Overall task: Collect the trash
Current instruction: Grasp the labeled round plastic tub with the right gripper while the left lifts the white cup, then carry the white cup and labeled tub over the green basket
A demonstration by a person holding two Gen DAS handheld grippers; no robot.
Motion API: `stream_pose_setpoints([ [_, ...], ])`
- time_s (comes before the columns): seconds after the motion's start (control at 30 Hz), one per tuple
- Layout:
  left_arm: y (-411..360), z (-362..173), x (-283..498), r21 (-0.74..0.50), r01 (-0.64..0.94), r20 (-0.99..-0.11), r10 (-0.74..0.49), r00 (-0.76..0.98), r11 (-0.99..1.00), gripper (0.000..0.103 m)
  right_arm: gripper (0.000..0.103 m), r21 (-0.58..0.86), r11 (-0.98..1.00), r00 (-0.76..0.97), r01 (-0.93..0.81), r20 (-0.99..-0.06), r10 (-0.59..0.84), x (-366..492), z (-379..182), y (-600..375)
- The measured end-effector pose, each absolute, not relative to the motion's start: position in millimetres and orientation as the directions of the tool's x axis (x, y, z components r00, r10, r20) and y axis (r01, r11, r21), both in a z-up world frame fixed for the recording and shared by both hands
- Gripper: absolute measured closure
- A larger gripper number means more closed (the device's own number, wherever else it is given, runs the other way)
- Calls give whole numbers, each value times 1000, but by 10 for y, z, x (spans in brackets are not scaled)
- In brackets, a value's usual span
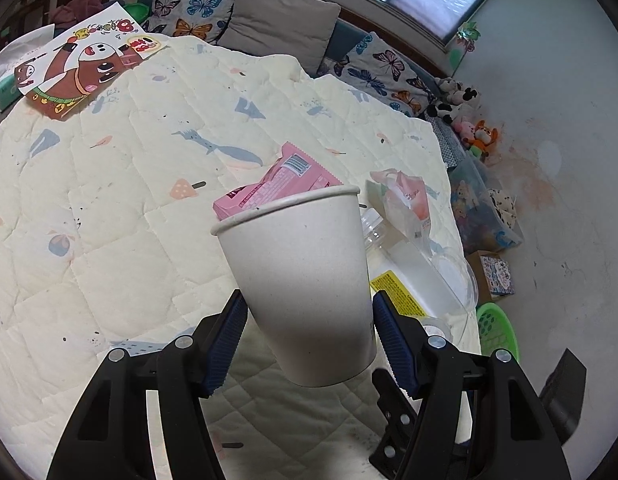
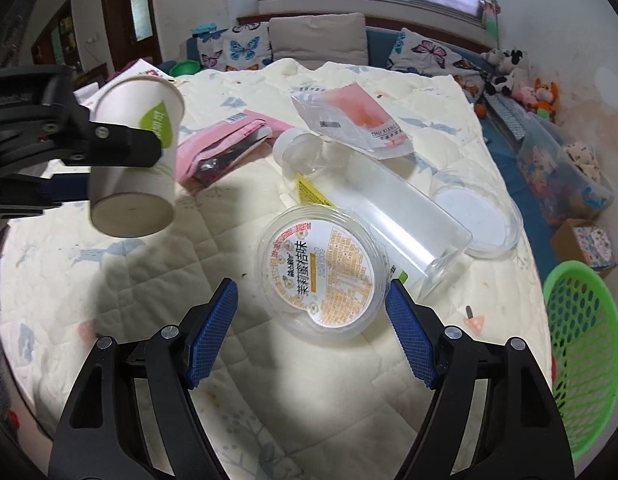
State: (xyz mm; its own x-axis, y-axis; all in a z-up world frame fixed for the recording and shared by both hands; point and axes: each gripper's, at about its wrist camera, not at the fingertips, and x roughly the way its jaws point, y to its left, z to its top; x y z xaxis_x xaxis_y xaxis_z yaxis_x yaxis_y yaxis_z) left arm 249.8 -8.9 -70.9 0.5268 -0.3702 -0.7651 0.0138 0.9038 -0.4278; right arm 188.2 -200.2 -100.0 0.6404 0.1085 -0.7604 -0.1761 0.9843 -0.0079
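one paper cup (image 2: pixel 135 156), one bottle (image 2: pixel 373 204), two pouches (image 2: pixel 225 144), one basket (image 2: pixel 585 360).

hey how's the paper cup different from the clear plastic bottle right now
The paper cup is opaque white and held off the quilt in the left claw; the clear plastic bottle is see-through and lies on its side on the quilt. The cup is short and tapered, the bottle long and straight. Both look empty.

Matt paper cup (image 1: pixel 297 276), glossy clear plastic bottle (image 2: pixel 385 208), soft quilted cloth cover (image 1: pixel 109 200), ribbed jaws.
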Motion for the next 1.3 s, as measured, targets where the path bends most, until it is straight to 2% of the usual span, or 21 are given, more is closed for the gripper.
stream_pose_setpoints([
  [0.17,-56,-701,2469,-426,22,-762,-373,529,904,41,33,-19,988,622,-152,-779,81,1952,-1105,-1968],
  [0.23,-45,-697,2459,-422,25,-762,-370,531,906,41,38,-14,989,614,-144,-785,79,1976,-1145,-1977],
  [0.87,-196,-522,2258,-391,90,-747,-372,551,916,41,39,52,989,664,-138,-736,131,1566,-856,-2294],
  [1.3,-828,-368,2039,-381,226,-732,-441,519,897,41,39,100,993,707,-62,-698,114,999,-610,-2903],
])
